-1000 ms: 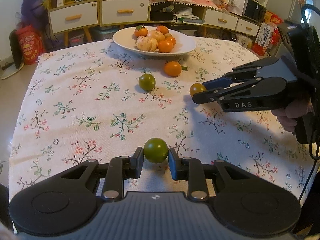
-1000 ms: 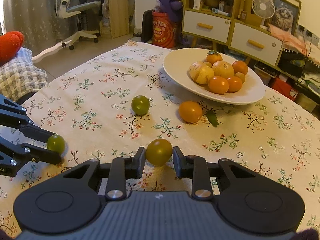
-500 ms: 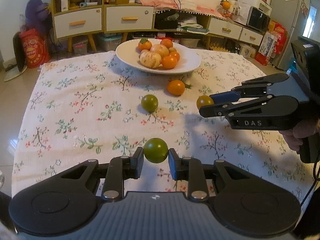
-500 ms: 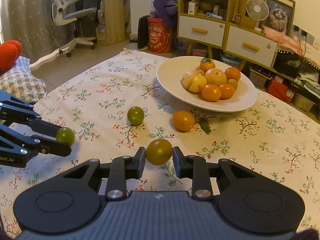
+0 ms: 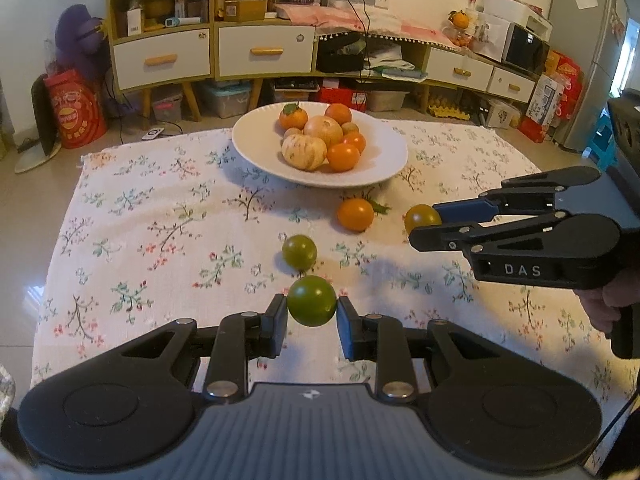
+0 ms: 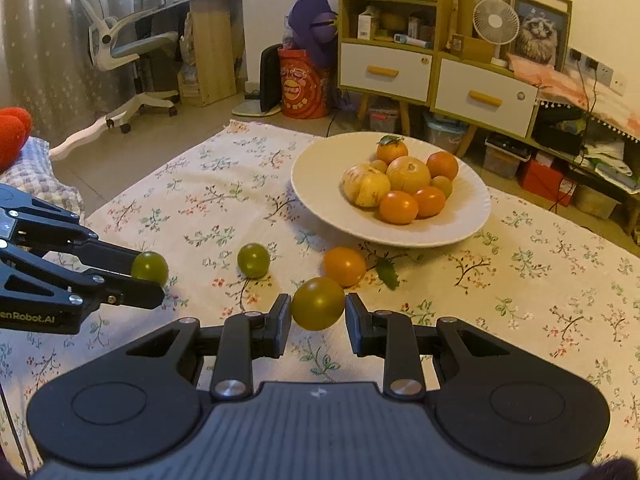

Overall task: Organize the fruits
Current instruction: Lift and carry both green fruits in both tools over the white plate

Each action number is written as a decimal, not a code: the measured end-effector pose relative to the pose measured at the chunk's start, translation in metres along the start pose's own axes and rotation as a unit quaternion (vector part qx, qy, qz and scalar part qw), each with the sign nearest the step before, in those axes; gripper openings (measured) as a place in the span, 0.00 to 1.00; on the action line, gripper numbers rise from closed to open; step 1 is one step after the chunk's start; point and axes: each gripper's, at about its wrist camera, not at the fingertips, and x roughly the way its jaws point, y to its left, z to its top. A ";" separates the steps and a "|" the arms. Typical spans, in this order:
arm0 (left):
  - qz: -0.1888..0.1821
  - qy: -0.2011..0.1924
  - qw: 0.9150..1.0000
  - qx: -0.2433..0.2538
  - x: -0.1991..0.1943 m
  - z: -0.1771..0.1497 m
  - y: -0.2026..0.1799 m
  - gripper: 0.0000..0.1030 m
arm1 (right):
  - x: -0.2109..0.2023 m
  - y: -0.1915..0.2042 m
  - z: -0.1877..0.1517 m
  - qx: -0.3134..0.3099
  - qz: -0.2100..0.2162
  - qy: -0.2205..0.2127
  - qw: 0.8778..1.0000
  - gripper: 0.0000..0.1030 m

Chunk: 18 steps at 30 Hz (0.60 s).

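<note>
The left tool (image 5: 312, 320) pinches a green tomato (image 5: 311, 301); the right tool (image 6: 318, 322) pinches a yellow-green tomato (image 6: 318, 303). Both are held above the table (image 5: 132, 216), short of the bowl (image 6: 316, 196), with 2 loose fruits between.

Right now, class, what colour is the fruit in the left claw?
Green fruit, clearest in the left wrist view.

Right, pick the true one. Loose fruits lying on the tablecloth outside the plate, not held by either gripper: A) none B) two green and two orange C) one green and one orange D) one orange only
C: only a green fruit and an orange fruit lie on the tablecloth near the plate; the left gripper and right gripper each hold another fruit.
</note>
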 end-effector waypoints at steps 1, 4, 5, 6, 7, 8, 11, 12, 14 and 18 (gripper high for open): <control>0.001 -0.001 1.000 -0.001 0.001 0.002 0.000 0.02 | -0.001 -0.001 0.002 0.002 -0.001 -0.002 1.000 0.25; 0.004 -0.007 1.000 -0.005 0.002 0.010 0.000 0.02 | -0.002 -0.004 0.007 0.009 -0.003 -0.010 1.000 0.25; 0.005 -0.009 1.000 -0.007 0.003 0.013 0.000 0.02 | -0.003 -0.006 0.009 0.012 -0.004 -0.012 1.000 0.25; 0.005 -0.011 1.000 -0.011 0.003 0.016 0.001 0.02 | -0.003 -0.007 0.011 0.015 -0.005 -0.015 1.000 0.25; 0.006 -0.012 1.000 -0.013 0.004 0.018 0.001 0.02 | -0.003 -0.008 0.012 0.019 -0.005 -0.017 1.000 0.25; 0.006 -0.014 1.000 -0.016 0.005 0.021 0.001 0.02 | -0.003 -0.010 0.014 0.023 -0.005 -0.019 1.000 0.25; 0.007 -0.020 1.000 -0.020 0.008 0.028 -0.001 0.02 | -0.003 -0.012 0.018 0.028 -0.008 -0.026 0.999 0.25; 0.008 -0.022 1.000 -0.021 0.009 0.031 -0.002 0.02 | -0.002 -0.013 0.020 0.030 -0.009 -0.027 0.999 0.25; 0.008 -0.025 0.999 -0.024 0.012 0.036 -0.004 0.02 | -0.002 -0.015 0.023 0.034 -0.011 -0.030 0.999 0.25; 0.008 -0.029 0.999 -0.027 0.018 0.046 -0.009 0.02 | 0.000 -0.021 0.029 0.046 -0.017 -0.038 0.998 0.25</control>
